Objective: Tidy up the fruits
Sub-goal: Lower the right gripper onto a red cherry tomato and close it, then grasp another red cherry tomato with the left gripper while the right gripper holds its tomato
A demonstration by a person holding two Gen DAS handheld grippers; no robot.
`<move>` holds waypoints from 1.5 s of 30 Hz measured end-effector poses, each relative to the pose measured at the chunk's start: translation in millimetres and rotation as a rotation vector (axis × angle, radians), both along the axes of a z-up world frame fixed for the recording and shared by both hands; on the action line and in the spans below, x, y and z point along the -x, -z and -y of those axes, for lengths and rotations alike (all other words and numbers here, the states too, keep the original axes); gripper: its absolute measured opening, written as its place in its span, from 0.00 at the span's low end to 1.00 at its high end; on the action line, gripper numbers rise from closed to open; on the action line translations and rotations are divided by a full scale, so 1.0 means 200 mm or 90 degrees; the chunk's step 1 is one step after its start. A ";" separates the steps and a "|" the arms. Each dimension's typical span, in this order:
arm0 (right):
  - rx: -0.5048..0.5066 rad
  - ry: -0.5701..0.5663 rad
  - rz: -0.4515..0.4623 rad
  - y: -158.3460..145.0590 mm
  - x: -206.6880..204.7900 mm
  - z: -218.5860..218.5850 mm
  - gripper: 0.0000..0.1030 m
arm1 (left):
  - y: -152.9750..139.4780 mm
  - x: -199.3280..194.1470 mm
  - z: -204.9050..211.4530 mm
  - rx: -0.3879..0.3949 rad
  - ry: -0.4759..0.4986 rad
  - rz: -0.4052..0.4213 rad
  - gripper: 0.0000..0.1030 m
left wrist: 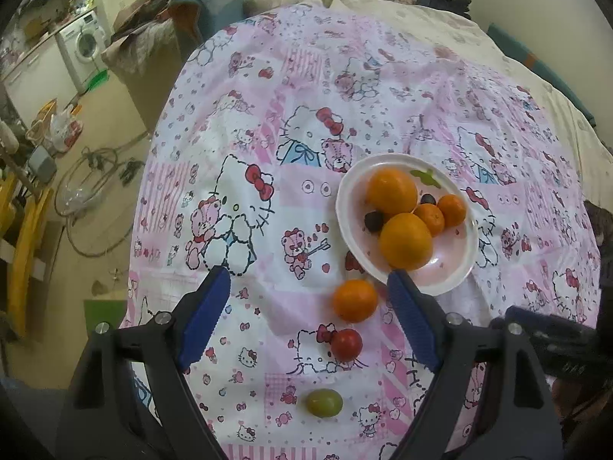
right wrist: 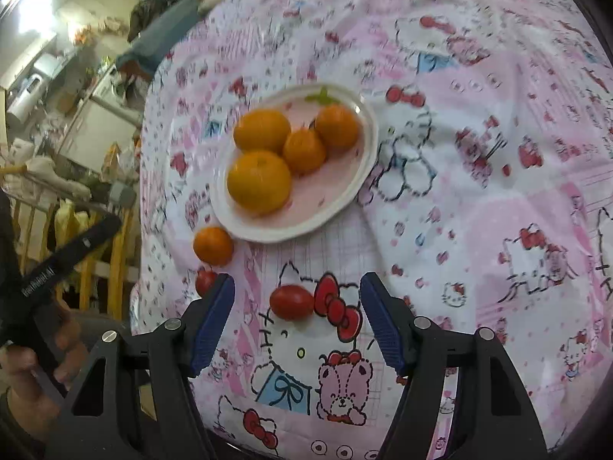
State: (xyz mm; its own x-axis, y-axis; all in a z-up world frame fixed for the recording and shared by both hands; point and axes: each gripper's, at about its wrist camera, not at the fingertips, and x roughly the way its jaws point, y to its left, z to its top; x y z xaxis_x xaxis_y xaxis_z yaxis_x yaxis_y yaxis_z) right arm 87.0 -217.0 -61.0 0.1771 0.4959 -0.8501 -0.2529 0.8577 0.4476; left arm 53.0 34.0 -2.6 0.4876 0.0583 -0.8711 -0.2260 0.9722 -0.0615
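A white plate on the pink cartoon cloth holds several oranges and two dark grapes. Outside the plate lie a small orange, a red cherry tomato and a green grape. My left gripper hangs open above the cloth, the small orange just inside its right finger. My right gripper is open too, with an oval red tomato on the cloth between its blue fingertips, untouched.
The cloth-covered table edge drops off on the left to a cluttered floor with a washing machine and yellow wooden rails. A hand with the other gripper shows at the left of the right wrist view.
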 end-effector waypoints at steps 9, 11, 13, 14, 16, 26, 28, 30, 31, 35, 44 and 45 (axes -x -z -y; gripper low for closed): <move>0.106 -0.086 -0.031 0.21 0.01 -0.24 0.58 | 0.05 0.00 -0.06 0.035 -0.024 -0.035 0.79; 0.128 -0.099 -0.025 0.24 0.02 -0.28 0.58 | 0.07 0.00 -0.08 0.048 -0.032 -0.042 0.79; 0.139 -0.109 -0.012 0.24 0.02 -0.30 0.54 | 0.08 0.00 -0.10 0.061 -0.039 -0.049 0.79; 0.146 -0.114 -0.006 0.24 0.02 -0.30 0.48 | 0.09 0.00 -0.11 0.064 -0.044 -0.053 0.79; 0.140 -0.129 -0.008 0.25 0.03 -0.32 0.40 | 0.10 0.00 -0.12 0.066 -0.049 -0.056 0.79; 0.098 -0.121 0.001 0.14 0.02 -0.24 0.39 | 0.16 -0.02 -0.10 0.070 -0.029 -0.084 0.79; 0.087 -0.109 0.002 0.13 0.02 -0.21 0.39 | 0.20 -0.02 -0.07 0.071 -0.010 -0.108 0.79; 0.076 -0.093 0.004 0.10 0.00 -0.18 0.39 | 0.25 -0.02 -0.03 0.068 0.006 -0.130 0.79; 0.071 -0.087 0.004 0.10 0.00 -0.17 0.39 | 0.27 -0.02 -0.01 0.068 0.013 -0.138 0.79; 0.051 -0.053 0.010 0.05 0.00 -0.10 0.39 | 0.31 -0.03 0.07 0.056 0.043 -0.152 0.79; 0.036 -0.003 0.010 0.02 -0.02 0.04 0.39 | 0.52 -0.09 0.26 0.026 0.118 -0.250 0.64; 0.037 0.000 0.010 0.02 -0.02 0.05 0.39 | 0.54 -0.10 0.27 0.013 0.123 -0.257 0.58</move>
State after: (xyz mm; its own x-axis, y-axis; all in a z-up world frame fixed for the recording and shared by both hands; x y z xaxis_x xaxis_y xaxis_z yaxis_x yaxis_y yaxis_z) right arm 91.7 -227.1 -65.6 0.1910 0.4460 -0.8744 -0.2600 0.8820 0.3931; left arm 72.3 -21.0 -110.7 0.1086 -0.0193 -0.9939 -0.0497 0.9985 -0.0249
